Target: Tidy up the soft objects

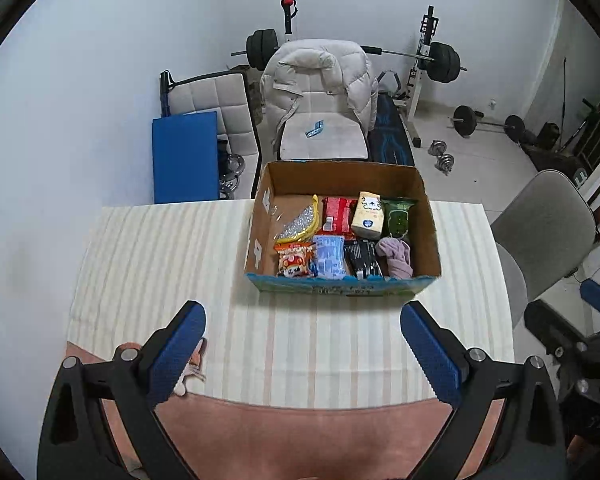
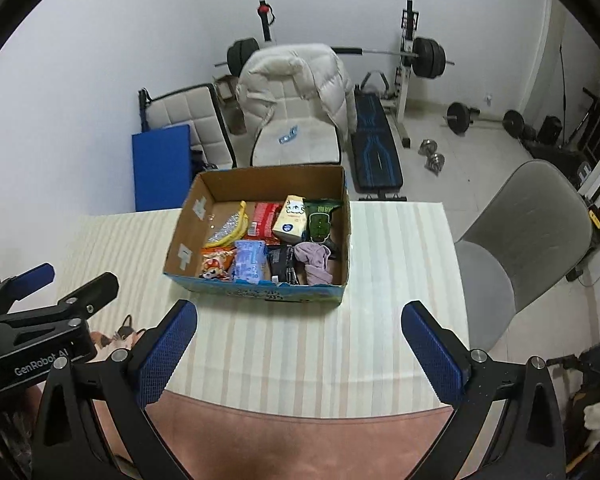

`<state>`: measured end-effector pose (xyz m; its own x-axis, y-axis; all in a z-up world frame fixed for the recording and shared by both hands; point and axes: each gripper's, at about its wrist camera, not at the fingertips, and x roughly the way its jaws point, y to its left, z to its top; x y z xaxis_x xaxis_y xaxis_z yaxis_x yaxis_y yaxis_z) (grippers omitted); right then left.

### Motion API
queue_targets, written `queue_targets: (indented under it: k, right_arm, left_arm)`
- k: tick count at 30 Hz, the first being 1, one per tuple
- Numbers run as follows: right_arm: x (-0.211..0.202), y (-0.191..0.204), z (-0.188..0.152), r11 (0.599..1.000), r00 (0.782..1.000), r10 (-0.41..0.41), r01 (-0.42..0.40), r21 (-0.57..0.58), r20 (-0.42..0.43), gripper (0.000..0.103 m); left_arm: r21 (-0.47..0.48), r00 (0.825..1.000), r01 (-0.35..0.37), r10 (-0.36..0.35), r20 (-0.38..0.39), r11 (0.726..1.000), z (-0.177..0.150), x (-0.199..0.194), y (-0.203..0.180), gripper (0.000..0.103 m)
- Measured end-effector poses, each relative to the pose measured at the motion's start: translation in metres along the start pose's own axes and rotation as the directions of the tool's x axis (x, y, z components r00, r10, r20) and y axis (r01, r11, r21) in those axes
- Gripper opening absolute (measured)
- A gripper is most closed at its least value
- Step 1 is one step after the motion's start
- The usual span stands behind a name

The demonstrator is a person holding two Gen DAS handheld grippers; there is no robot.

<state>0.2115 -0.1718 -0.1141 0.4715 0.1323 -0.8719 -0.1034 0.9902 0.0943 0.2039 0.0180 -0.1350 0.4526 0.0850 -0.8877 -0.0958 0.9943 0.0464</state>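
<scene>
An open cardboard box (image 1: 430, 236) stands on the striped table (image 1: 172, 264), filled with soft packets: a silver-yellow pouch (image 1: 300, 224), red pack (image 1: 338, 212), cream pack (image 1: 368, 214), green bag (image 1: 398, 220), blue pack (image 1: 330, 258), black pack (image 1: 362, 258), cartoon snack (image 1: 294, 260) and a mauve cloth (image 1: 396, 256). My left gripper (image 1: 302, 316) is open and empty, held short of the box. My right gripper (image 2: 300, 316) is open and empty too, in front of the box (image 2: 180, 240). The left gripper also shows in the right wrist view (image 2: 40, 292).
A grey chair (image 2: 532, 220) stands right of the table. Behind the box is a chair with a white puffer jacket (image 1: 316, 76), a blue mat (image 1: 184, 156) and a weight bench with barbells (image 1: 440, 60). A pink cloth (image 1: 300, 436) covers the table's near edge.
</scene>
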Motion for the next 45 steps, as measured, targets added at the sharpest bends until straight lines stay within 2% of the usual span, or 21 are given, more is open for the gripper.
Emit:
queue_targets:
  k: [8, 14, 18, 33, 45]
  right_arm:
    - [-0.061, 0.005, -0.019, 1.0, 0.998, -0.02, 0.021, -0.02, 0.067, 0.103]
    - [-0.09, 0.007, -0.033, 1.0, 0.996, -0.014, 0.016, -0.026, 0.083, 0.103]
    - [-0.095, 0.005, -0.037, 1.0, 0.996, -0.024, 0.025, -0.016, 0.09, 0.103]
    - [-0.121, 0.007, -0.015, 0.999, 0.979, -0.051, 0.054, -0.008, 0.199, 0.103]
    - [-0.126, 0.01, -0.012, 0.998, 0.976, -0.059, 0.062, -0.008, 0.211, 0.103]
  left_arm:
    - [-0.019, 1.0, 0.022, -0.021, 0.02, 1.0, -0.02, -0.039, 0.004, 0.1]
    - [-0.028, 0.999, 0.006, -0.004, 0.053, 1.0, -0.026, -0.059, 0.008, 0.1]
    - [-0.034, 0.996, -0.009, 0.012, 0.088, 0.999, -0.025, -0.066, 0.008, 0.1]
    - [-0.04, 0.986, -0.026, 0.032, 0.161, 0.999, -0.018, -0.081, 0.01, 0.1]
    - [-0.031, 0.986, -0.021, 0.025, 0.163, 0.999, -0.018, -0.086, 0.008, 0.1]
